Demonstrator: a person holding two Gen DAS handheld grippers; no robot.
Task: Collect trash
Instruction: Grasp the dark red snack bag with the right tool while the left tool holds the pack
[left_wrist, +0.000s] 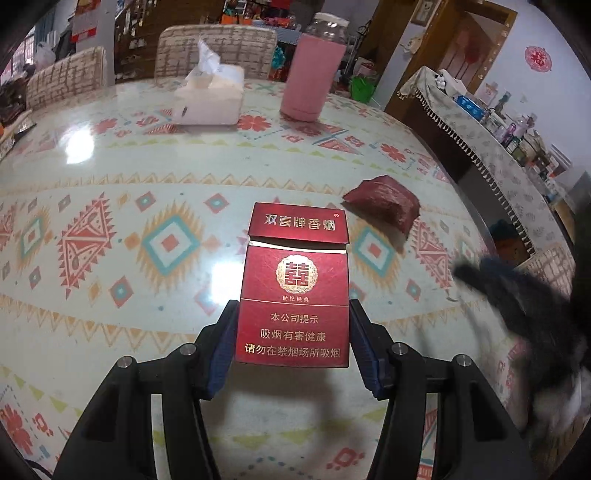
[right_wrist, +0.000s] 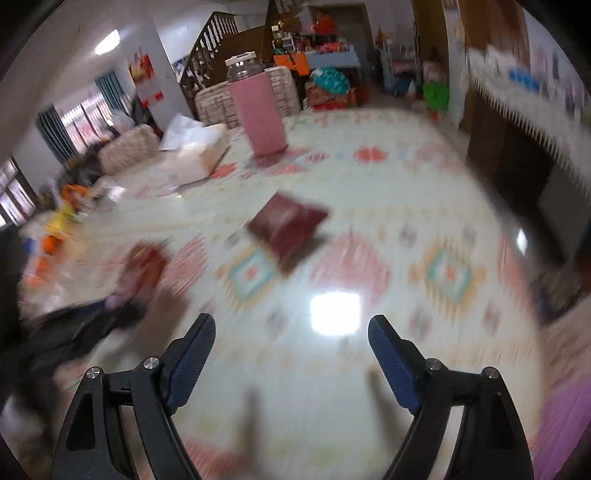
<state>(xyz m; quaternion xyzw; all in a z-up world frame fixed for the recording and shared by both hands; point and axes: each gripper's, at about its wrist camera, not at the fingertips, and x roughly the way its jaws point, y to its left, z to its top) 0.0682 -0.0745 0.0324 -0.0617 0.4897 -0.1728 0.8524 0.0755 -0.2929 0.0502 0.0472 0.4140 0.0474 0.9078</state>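
Between the left gripper's (left_wrist: 291, 325) blue pads: red cigarette pack (left_wrist: 293, 284), clamped at its lower sides, lid ajar, held above the patterned table (left_wrist: 110, 177). Beyond it, crumpled dark-red wrapper (left_wrist: 382, 205) on the table. Right gripper (right_wrist: 291, 332): wide apart, empty.

Ahead of the open right gripper (right_wrist: 291, 360) bare tabletop (right_wrist: 388, 192) is found up to a crumpled dark-red wrapper (right_wrist: 286, 229). Beyond it, passage is blocked by a pink-sleeved jar (right_wrist: 260, 110) and tissue box (right_wrist: 195, 155) (far left); the left gripper (right_wrist: 88, 325) is seen alongside.
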